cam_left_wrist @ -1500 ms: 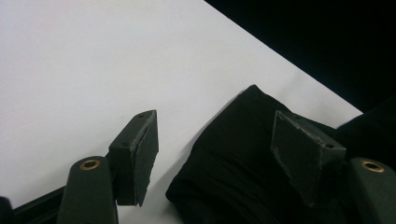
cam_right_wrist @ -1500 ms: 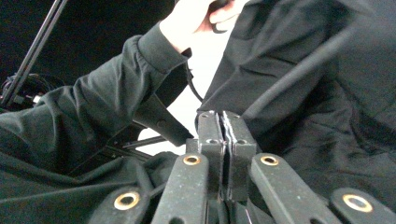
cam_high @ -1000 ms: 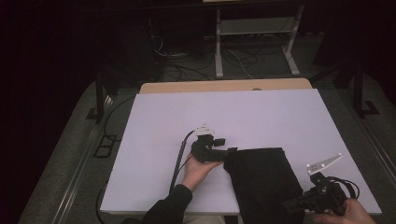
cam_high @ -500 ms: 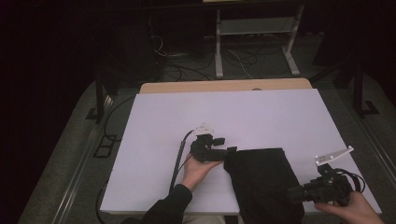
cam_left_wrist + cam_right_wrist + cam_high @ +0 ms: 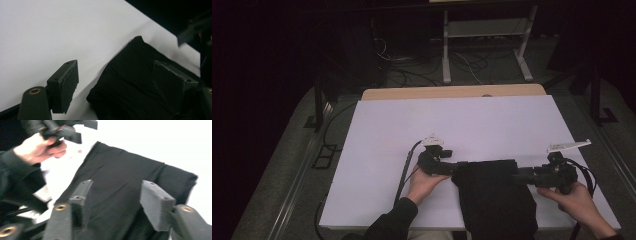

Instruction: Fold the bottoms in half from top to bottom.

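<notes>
A folded black cloth (image 5: 492,200) lies at the near edge of the white table top (image 5: 462,120). My left gripper (image 5: 456,168) points at the cloth's far left corner. Its jaws have just been opening, and in the left gripper view it (image 5: 115,65) stands open astride the cloth (image 5: 130,85), with no pad pressing on it. My right gripper (image 5: 518,176) points left at the cloth's far right corner. Its jaws have also just been opening. In the right gripper view it (image 5: 117,183) hangs open over the cloth (image 5: 120,170), with the left hand (image 5: 37,147) beyond.
The white sheet covers a wooden table whose far edge (image 5: 452,93) shows. Behind the table, a metal stand (image 5: 484,35) and cables (image 5: 412,75) sit on the dark floor. Bare white surface lies to the left of the cloth and beyond it.
My right hand has moved from the table's near right corner away from the person, up to the cloth's far right corner. The left hand has kept still.
</notes>
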`<state>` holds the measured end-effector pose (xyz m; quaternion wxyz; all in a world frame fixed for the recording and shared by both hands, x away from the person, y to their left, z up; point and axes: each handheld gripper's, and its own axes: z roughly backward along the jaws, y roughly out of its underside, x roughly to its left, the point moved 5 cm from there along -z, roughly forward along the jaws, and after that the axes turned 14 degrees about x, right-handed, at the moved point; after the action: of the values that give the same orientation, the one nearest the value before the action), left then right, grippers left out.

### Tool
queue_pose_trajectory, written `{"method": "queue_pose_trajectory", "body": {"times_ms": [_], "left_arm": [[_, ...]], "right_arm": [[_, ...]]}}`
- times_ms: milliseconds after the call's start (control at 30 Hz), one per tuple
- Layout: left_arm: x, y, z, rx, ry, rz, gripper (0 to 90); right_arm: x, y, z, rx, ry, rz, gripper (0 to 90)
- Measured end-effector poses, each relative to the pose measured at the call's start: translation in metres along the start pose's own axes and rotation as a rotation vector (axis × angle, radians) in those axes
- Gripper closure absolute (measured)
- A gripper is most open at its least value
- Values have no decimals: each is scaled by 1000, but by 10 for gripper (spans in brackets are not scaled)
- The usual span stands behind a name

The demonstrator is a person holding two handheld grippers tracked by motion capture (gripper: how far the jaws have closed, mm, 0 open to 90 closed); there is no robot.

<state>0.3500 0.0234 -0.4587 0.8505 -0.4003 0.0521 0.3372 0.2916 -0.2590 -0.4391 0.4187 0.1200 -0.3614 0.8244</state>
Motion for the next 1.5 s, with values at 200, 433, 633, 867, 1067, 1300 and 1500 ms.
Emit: {"method": "queue_pose_trajectory", "body": {"times_ms": [200, 433, 633, 867, 1067, 1300, 1500], "left_arm": [[2, 2, -4, 23, -6, -1, 184], [7, 3, -7, 36, -9, 8, 183], [10, 4, -9, 36, -5, 17, 183], [12, 4, -12, 43, -3, 22, 180], [14, 7, -16, 67, 2, 26, 180], [8, 10, -22, 105, 53, -8, 280], [-1, 14, -28, 154, 98, -58, 495]], "right_arm": [[-22, -14, -2, -15, 44, 0, 322], [-37, -23, -5, -19, 55, -3, 254], [-49, -28, -11, 1, 63, -4, 183], [-60, -29, -16, 14, 66, -8, 166], [-68, -29, -22, 39, 87, -7, 167], [-71, -27, -34, 104, 95, 19, 214], [-69, -25, -38, 128, 55, 59, 374]]}}
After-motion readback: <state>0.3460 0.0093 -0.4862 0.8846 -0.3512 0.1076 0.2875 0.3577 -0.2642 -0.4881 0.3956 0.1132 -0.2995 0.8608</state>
